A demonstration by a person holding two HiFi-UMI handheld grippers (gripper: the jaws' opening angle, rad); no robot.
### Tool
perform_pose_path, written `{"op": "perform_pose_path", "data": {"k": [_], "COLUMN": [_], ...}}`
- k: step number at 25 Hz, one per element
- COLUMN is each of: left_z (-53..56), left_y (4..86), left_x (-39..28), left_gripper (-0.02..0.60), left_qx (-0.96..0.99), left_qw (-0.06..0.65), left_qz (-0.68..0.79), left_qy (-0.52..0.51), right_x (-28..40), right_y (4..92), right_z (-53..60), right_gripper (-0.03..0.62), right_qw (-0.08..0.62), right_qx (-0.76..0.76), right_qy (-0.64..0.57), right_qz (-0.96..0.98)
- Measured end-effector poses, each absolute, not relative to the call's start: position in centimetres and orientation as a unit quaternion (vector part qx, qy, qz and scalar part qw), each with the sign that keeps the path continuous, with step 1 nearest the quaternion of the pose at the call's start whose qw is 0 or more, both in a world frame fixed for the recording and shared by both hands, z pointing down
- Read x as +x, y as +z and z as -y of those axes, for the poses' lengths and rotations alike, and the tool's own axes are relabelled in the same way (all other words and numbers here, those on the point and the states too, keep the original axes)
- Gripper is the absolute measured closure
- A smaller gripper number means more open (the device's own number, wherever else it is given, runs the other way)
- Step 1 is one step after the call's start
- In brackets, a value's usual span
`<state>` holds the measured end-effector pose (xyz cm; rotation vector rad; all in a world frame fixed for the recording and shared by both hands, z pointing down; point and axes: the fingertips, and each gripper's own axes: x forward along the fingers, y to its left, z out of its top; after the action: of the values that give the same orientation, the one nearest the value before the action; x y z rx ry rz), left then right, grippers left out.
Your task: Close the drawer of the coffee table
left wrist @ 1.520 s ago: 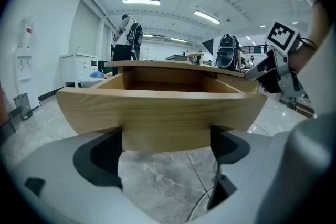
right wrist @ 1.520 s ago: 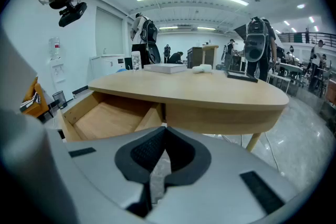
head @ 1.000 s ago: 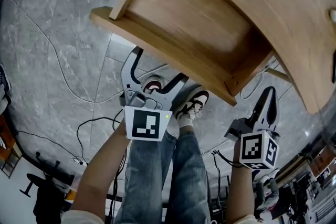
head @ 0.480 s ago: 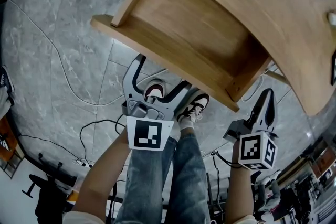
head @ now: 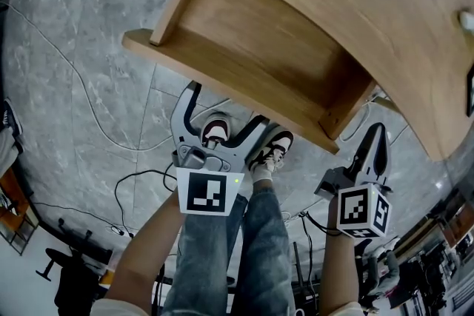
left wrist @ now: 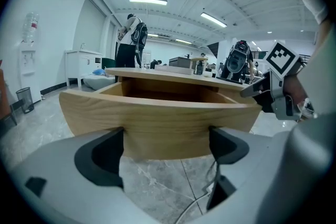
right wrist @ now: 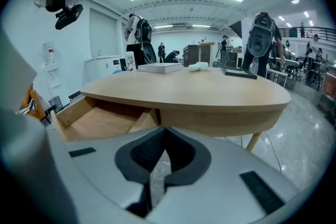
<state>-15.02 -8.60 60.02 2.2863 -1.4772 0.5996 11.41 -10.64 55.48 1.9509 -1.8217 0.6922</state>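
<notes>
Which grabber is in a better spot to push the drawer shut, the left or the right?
Left. The left gripper points at the middle of the drawer front, jaws open. The right gripper is shut and sits off near the drawer's end corner, so its push would likely go crooked.

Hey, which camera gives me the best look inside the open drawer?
The head view: it looks down into the drawer, showing most of its bare floor. The left gripper view shows mainly its curved front panel; the right gripper view catches one side of the interior under the tabletop.
</notes>
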Motion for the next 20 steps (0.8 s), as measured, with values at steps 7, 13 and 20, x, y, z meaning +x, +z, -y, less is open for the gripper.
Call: {"op": "perform_pose_path", "data": {"k": [7,13,20], "left_z": [8.9,9.9,10.8], "left_y": [60.1,59.9,59.9], "left_x": [-14.8,-14.6,-14.4], "left_gripper": [0.071,0.071,0.069], "left_qx": [0.807,0.81,0.811], "left_qw": [0.174,0.166,0.167], "left_qz": [0.524,0.521,0.518], "left_qy": [0.209,0.211,0.215], "right_x": [11.9,12.2,12.7], "right_y": [55.9,56.0,56.0], "right_z": [9.9,10.1,10.5], "right_gripper": [0.594,0.594,0.594], "right_qw": [0.186,0.182,0.178], "right_qx": [0.699,0.7,0.704], "right_qy": [0.251,0.256,0.26], "right_qz": [0.644,0.642,0.636]}}
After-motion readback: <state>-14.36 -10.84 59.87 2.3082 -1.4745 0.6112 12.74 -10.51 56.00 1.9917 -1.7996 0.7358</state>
